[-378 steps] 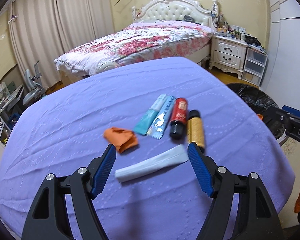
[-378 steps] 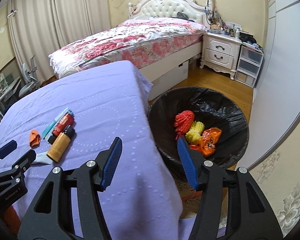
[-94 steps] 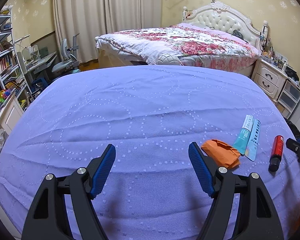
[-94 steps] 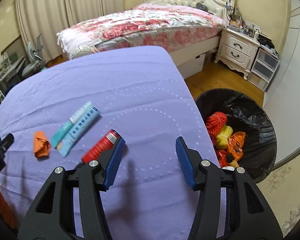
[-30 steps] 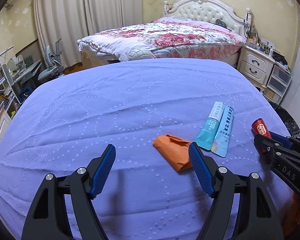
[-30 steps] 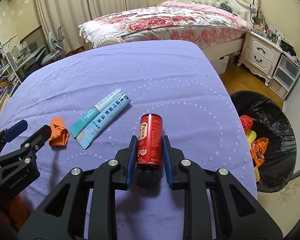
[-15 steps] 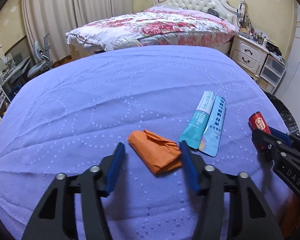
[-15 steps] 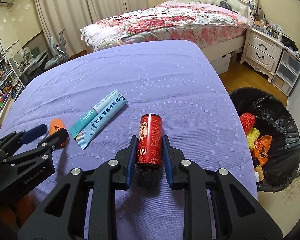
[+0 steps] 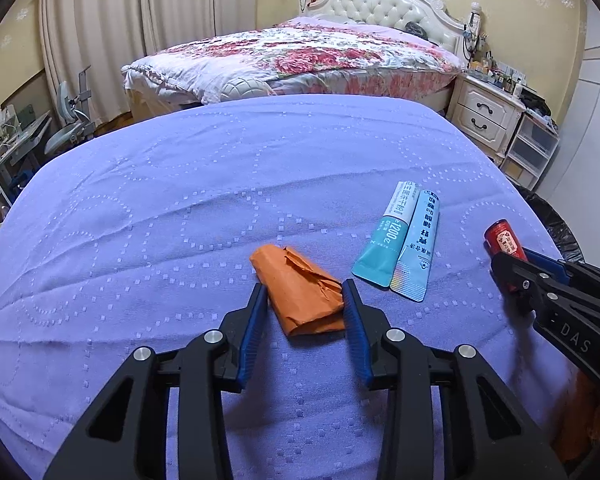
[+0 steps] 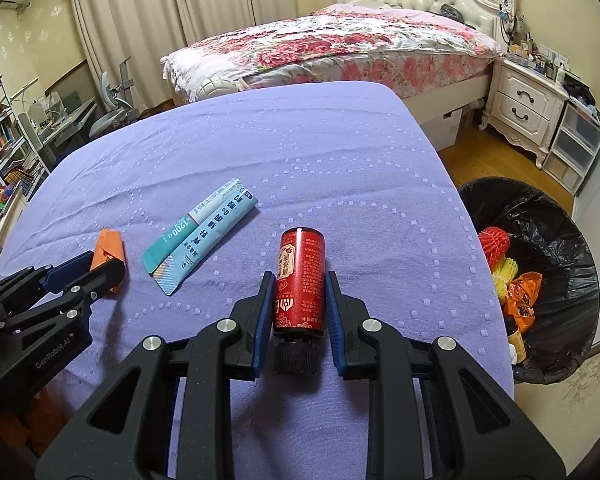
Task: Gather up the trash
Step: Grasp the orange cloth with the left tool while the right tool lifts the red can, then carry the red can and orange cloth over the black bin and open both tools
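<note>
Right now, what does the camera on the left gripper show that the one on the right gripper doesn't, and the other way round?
Only the left wrist view shows the left gripper from behind, its jaws closing around the crumpled orange wrapper.

Only the right wrist view shows inside the black-lined trash bin, with red, yellow and orange rubbish, and the right gripper shut on the red bottle.

Both show the purple tablecloth, the two teal sachets, and the floral bed.
</note>
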`<state>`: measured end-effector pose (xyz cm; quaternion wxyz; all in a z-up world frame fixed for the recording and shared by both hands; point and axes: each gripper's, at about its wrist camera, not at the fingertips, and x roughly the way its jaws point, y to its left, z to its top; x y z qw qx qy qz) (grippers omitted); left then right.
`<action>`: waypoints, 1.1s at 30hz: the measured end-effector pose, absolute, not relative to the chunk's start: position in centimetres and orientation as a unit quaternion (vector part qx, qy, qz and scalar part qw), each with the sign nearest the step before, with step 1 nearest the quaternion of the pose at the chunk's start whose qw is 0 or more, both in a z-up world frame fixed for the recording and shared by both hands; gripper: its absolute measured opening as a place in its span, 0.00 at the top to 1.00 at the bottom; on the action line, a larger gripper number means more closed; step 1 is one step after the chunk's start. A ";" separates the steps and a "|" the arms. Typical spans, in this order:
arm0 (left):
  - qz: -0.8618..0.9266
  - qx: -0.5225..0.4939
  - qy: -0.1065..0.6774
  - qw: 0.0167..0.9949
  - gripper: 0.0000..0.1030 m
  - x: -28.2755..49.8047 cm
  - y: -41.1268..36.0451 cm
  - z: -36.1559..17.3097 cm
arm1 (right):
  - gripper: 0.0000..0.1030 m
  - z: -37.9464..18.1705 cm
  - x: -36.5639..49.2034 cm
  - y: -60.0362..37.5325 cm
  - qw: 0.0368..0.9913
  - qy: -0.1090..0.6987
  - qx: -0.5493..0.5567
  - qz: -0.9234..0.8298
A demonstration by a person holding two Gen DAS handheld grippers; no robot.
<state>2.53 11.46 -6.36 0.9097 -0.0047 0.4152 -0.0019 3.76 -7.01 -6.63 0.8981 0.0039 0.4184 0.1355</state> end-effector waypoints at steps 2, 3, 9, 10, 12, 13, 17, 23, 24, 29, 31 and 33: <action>0.000 -0.005 0.413 0.911 0.62 2.4 11.6 -6.2 | 0.77 -6.6 3.6 -7.1 0.899 0.418 0.004 0.135; 0.000 -0.006 0.412 0.911 0.62 2.4 11.6 -6.2 | 0.77 -6.5 3.5 -7.1 0.899 0.417 0.003 0.134; 0.002 -0.002 0.398 0.917 0.62 1.9 11.6 -5.5 | 0.77 -6.2 3.0 -7.5 0.901 0.414 0.004 0.130; 0.001 -0.002 0.396 0.918 0.62 1.8 11.5 -5.3 | 0.77 -6.0 2.9 -7.5 0.902 0.412 0.004 0.129; -0.003 -0.004 0.390 0.921 0.62 1.7 11.4 -4.9 | 0.77 -5.7 2.8 -7.9 0.904 0.408 0.005 0.126; -0.006 -0.005 0.386 0.922 0.62 1.6 11.2 -4.6 | 0.77 -5.4 2.7 -8.1 0.906 0.405 0.006 0.124; -0.022 -0.002 0.370 0.929 0.62 1.8 10.1 -3.4 | 0.77 -4.2 2.3 -9.3 0.914 0.390 0.007 0.111; -0.063 0.010 0.343 0.937 0.62 2.9 6.7 -1.7 | 0.77 -2.5 2.4 -12.4 0.927 0.368 0.015 0.071; -0.070 0.013 0.340 0.938 0.62 3.2 6.1 -1.4 | 0.77 -2.3 2.6 -13.2 0.929 0.365 0.016 0.061; -0.109 0.030 0.323 0.940 0.62 4.7 2.1 -0.7 | 0.77 -1.7 3.0 -16.9 0.935 0.355 0.026 0.017; -0.122 0.035 0.321 0.938 0.62 5.6 0.4 -0.7 | 0.77 -1.7 3.3 -18.4 0.936 0.352 0.030 0.000; -0.132 0.042 0.318 0.938 0.62 6.3 -1.0 -0.9 | 0.77 -1.9 3.6 -19.7 0.936 0.351 0.035 -0.015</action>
